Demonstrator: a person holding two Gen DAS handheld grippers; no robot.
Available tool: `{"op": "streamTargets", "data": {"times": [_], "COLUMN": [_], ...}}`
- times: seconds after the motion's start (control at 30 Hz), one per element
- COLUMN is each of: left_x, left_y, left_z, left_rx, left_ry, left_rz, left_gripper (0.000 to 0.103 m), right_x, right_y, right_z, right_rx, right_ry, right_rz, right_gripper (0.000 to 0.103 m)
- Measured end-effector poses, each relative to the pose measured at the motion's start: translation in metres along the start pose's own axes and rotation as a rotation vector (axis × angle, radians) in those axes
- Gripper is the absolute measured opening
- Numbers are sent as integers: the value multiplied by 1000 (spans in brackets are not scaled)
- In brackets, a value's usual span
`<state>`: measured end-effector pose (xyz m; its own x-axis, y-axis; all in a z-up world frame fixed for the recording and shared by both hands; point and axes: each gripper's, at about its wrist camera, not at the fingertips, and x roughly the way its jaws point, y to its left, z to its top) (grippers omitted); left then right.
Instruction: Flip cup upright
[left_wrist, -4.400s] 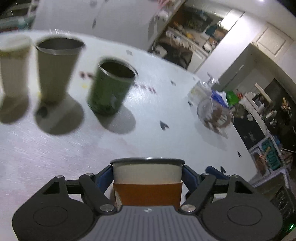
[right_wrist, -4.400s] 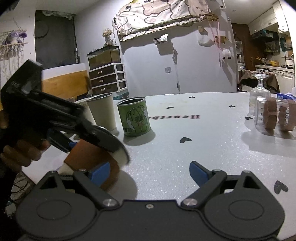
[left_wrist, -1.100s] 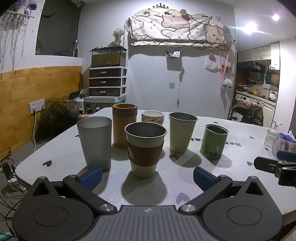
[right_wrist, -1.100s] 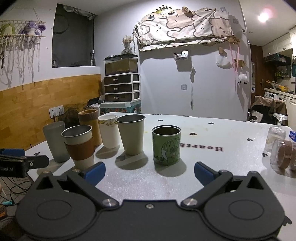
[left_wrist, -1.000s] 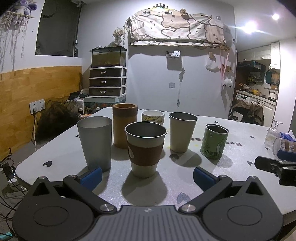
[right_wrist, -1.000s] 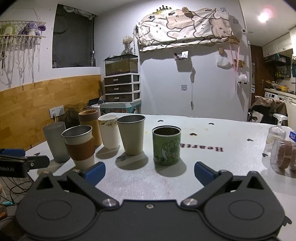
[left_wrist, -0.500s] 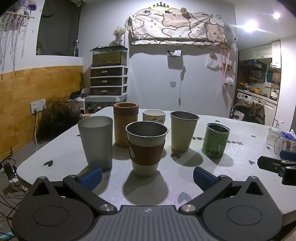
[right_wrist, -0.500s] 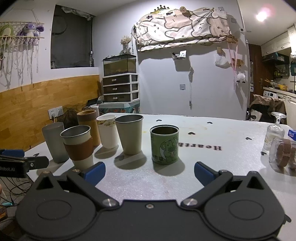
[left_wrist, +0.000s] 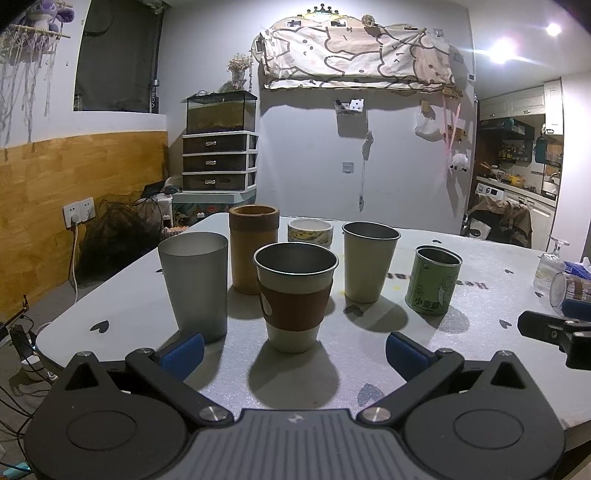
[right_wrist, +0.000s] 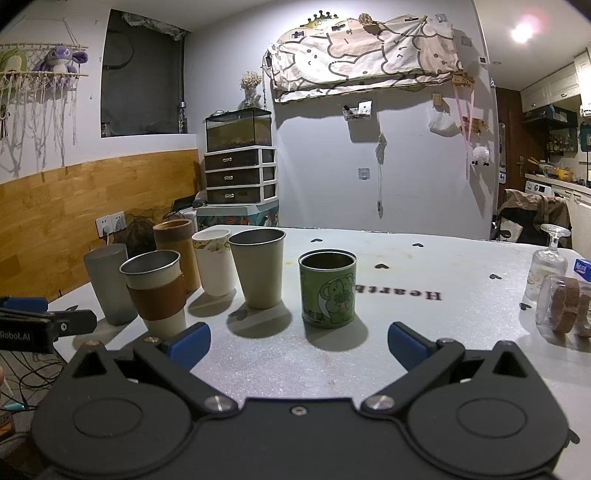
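Observation:
A cream cup with a brown sleeve (left_wrist: 294, 297) stands upright, mouth up, on the white table (left_wrist: 369, 369); it also shows in the right wrist view (right_wrist: 157, 293). My left gripper (left_wrist: 294, 354) is open and empty, just in front of this cup without touching it. My right gripper (right_wrist: 298, 341) is open and empty, in front of a green tin (right_wrist: 328, 293). Each gripper's side shows at the edge of the other's view.
Upright beside the sleeved cup stand a grey tumbler (left_wrist: 195, 284), a brown cylinder cup (left_wrist: 254, 248), a white patterned cup (left_wrist: 310, 232), a cream steel cup (left_wrist: 369, 260) and the green tin (left_wrist: 435, 280). A lying glass jar (right_wrist: 563, 304) and an inverted wine glass (right_wrist: 548, 262) are at the right.
Seconds ago my left gripper held the sleeved cup; it now stands upright and released. In the last second both grippers barely moved.

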<state>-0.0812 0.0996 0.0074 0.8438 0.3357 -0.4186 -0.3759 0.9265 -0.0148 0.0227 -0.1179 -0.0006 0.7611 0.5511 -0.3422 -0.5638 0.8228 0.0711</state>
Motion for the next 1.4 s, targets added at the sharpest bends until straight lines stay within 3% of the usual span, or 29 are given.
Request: {"op": "streamTargets", "data": {"times": [1.4], "left_x": [-2], "left_y": [1], "left_z": [3], "left_rx": [6], "left_ry": [2], "left_rz": [7], "left_gripper": [103], "right_x": [-5], "right_y": [-5], "right_z": [5], "right_rx": [14], "right_ry": [-10], "right_rz": [-14], "right_gripper": [103]}}
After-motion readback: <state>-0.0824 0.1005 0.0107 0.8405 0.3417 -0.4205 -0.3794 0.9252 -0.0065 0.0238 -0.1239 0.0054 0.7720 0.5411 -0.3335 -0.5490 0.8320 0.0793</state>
